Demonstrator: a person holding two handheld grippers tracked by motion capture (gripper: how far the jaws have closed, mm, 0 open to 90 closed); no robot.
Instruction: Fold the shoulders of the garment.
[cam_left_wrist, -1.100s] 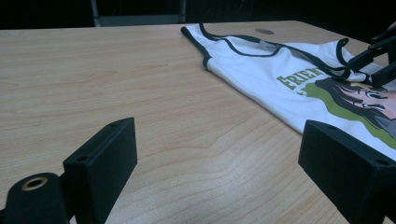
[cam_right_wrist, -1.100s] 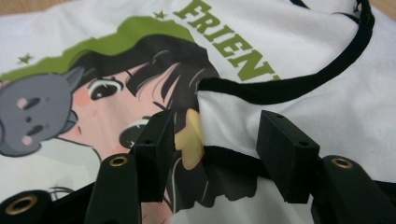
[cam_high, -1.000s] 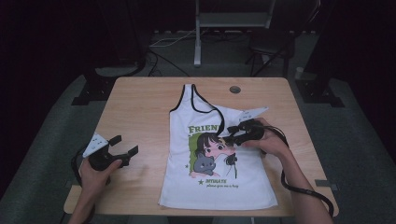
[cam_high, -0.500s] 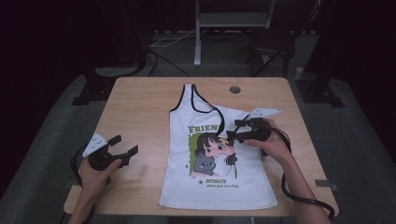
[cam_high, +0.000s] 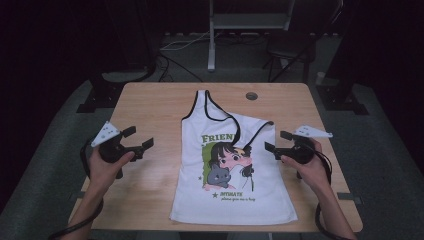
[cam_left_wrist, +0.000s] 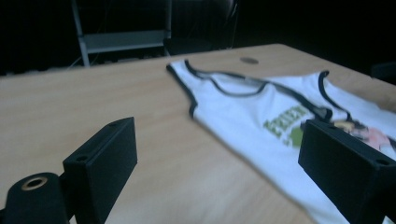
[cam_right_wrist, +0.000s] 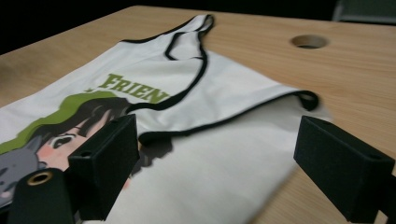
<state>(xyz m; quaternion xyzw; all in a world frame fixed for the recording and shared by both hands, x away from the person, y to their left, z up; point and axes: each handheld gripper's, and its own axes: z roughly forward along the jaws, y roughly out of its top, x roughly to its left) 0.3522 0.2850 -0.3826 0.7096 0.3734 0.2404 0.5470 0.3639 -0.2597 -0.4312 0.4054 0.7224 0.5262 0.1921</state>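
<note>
Holding my right hand-held gripper (cam_high: 274, 141) just off the right edge of the white tank top (cam_high: 227, 170), I have its jaws spread wide with nothing between them; they have just been opening. In the right gripper view the top (cam_right_wrist: 196, 121) lies flat beyond the jaws, one shoulder folded over so that its black-trimmed strap crosses the green lettering and cuts the word off at "FRIEN". The rest of the print runs out of that view at the left. My left hand-held gripper (cam_high: 139, 140) hangs over bare wood of the tabletop (cam_high: 150, 110), well apart from the top's left edge, its jaws also spread and empty. In the left gripper view the top (cam_left_wrist: 261, 112) is blurred, and the right-hand jaw covers part of the print. The small line of text near the hem is too fine for me to read.
</note>
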